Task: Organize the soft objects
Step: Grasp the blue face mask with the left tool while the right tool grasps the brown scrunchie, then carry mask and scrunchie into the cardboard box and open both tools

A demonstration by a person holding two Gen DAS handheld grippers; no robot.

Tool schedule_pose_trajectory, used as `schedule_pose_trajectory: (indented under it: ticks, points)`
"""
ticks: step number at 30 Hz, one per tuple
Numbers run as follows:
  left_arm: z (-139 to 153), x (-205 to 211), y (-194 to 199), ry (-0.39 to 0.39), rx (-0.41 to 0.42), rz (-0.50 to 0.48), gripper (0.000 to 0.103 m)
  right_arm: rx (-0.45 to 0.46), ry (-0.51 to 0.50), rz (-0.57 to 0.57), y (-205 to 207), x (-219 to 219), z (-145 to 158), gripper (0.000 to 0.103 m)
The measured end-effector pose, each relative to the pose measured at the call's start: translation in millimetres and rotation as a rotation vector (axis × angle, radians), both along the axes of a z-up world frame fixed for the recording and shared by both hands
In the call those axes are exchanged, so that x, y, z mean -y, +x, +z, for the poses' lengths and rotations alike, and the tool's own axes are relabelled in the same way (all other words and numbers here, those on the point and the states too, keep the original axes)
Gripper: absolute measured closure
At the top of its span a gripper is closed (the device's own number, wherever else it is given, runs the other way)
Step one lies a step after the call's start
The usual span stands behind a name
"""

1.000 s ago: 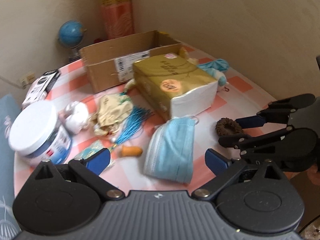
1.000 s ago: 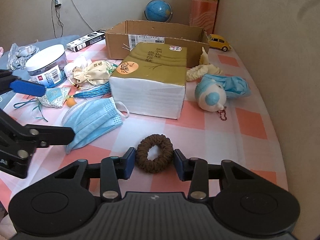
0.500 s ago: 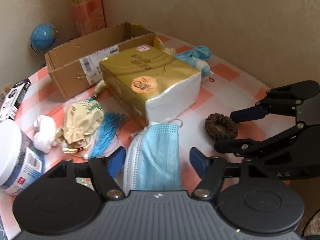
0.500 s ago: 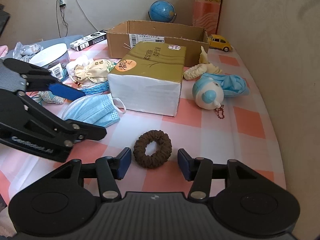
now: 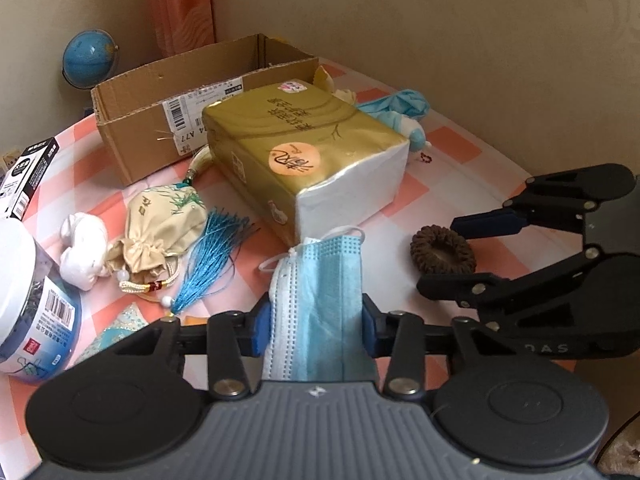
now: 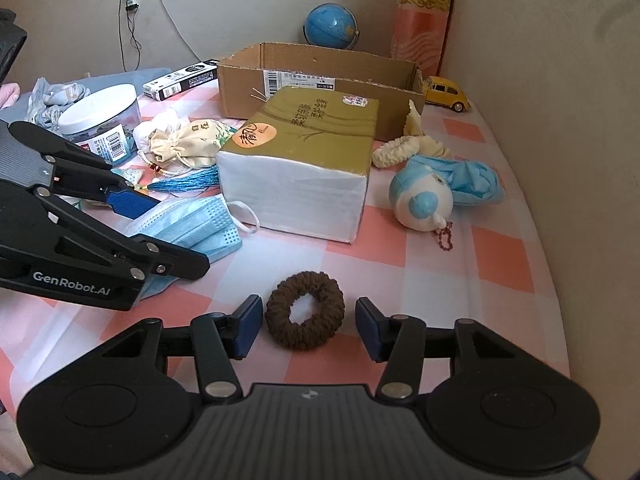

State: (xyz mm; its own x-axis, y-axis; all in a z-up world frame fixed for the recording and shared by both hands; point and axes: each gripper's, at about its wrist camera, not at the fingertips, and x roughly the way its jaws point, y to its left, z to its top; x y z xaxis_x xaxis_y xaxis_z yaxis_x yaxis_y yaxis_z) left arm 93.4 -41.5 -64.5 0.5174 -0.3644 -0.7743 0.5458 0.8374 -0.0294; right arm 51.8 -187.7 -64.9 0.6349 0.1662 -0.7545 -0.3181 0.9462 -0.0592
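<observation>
The left gripper pinches the blue face mask near the table's front edge; lift slowly so it unfolds. The right gripper, jaws apart, straddles the brown scrunchie; close centred on it.

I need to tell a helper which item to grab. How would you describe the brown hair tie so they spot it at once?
Find the gold tissue pack in the middle of the checked table. In front of it, nearer the table edge, lies the hair tie, between the open fingers of the right hand-held gripper. It is the only dark brown fuzzy ring.
</observation>
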Motion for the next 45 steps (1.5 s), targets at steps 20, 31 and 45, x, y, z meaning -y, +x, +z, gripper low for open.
schedule_pose_trajectory:
  ticks: [20, 31, 45]
  points:
    - [32, -16, -20, 0.019, 0.013, 0.004, 0.066, 0.033, -0.047, -0.045, -7, 5, 24, 0.067]
    - [65, -29, 14, 0.038, 0.077, 0.111, 0.066, 0.147, -0.052, -0.133, 24, 24, 57, 0.067]
    - [94, -19, 111, 0.031, 0.104, 0.243, 0.066, 0.212, 0.03, -0.111, 116, 8, 95, 0.067]
